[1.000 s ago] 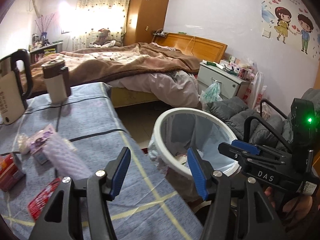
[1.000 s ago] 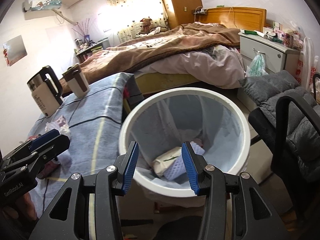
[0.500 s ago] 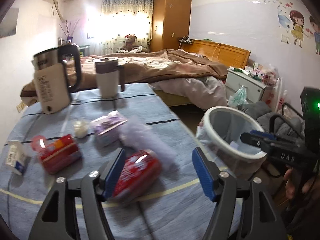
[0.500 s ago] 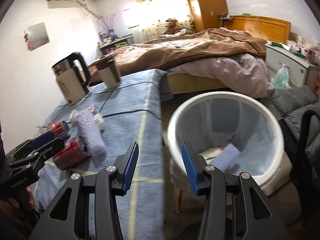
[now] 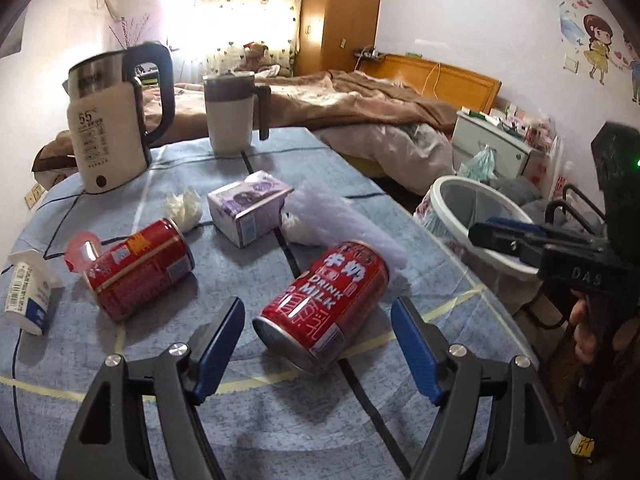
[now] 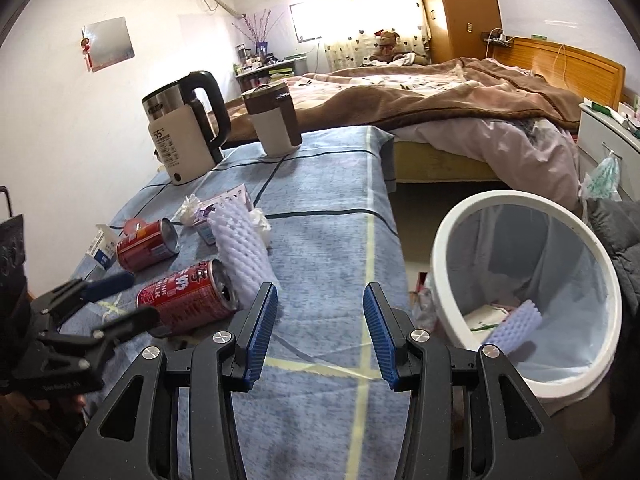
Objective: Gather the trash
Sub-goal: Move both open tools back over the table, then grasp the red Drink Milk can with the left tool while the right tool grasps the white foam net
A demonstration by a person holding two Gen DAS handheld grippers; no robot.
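Note:
A red milk can point(image 5: 328, 300) lies on its side on the blue table point(image 5: 280, 420). My left gripper point(image 5: 318, 308) points down at it, its jaws opening, the can's bottom end between the fingers but untouched. Behind it lie a second red can point(image 5: 140, 264), a purple box point(image 5: 250, 206), a white foam net point(image 5: 340, 216), crumpled tissue point(image 5: 184, 206) and a small white carton point(image 5: 28, 292). My right gripper point(image 6: 320, 292) hangs open and empty over the table's near edge, beside the white bin point(image 6: 448, 232), which holds a foam net and paper.
A kettle point(image 5: 108, 120) and a lidded mug point(image 5: 232, 116) stand at the table's far end. Beyond them is a bed point(image 6: 440, 96). A chair with a grey jacket point(image 6: 616, 232) is right of the bin, and a nightstand point(image 5: 492, 140) stands behind it.
Both grippers swung left from the bin toward the table. The left jaws widened and came down around the red milk can. The right jaws kept their gap.

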